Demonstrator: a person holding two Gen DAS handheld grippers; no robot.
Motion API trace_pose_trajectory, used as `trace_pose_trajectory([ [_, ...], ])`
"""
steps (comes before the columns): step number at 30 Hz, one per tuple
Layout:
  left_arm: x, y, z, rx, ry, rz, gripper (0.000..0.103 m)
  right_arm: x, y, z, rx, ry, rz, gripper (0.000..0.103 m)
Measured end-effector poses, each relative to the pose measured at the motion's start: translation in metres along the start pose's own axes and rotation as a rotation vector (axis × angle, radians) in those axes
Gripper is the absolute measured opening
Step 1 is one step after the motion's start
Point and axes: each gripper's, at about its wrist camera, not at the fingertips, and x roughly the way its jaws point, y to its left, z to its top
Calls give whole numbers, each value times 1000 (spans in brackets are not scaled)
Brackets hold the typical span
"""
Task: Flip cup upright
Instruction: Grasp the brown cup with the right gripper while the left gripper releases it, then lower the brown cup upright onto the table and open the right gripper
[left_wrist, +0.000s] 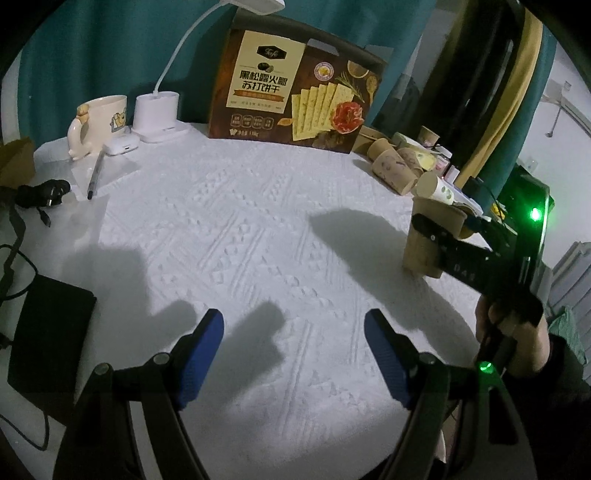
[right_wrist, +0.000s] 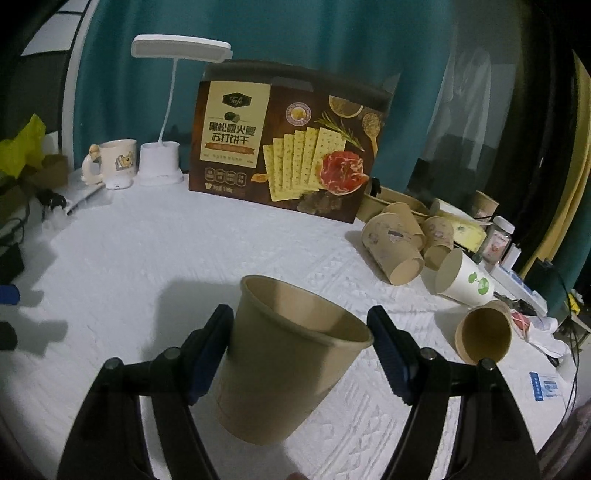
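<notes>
1. Clearly, the left gripper (left_wrist: 293, 354) hangs released and empty at six o'clock.
2. At centre, the right gripper (right_wrist: 299, 341) grasps the paper cup (right_wrist: 284, 354), mouth up, near the white cloth (right_wrist: 184, 258).
3. Light and easily crushed, the cup seems best held mid-wall, gently.
4. Spare cups (right_wrist: 402, 243) lie at two o'clock.

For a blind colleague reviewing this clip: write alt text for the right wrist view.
The right gripper is shut on a brown paper cup, mouth up and tilted, just above a white textured tablecloth. Behind stand a cracker box, a white desk lamp and a mug; more paper cups lie tipped over at right.
</notes>
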Motion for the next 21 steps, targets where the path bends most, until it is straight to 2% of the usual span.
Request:
trace_pose_trajectory([
  [13, 8, -8, -1, 15, 18, -8, 79, -27, 12, -21, -32, -53, -12, 73],
  [21, 7, -13, -5, 31, 26, -15, 79, -33, 19, -32, -24, -7, 27, 73],
])
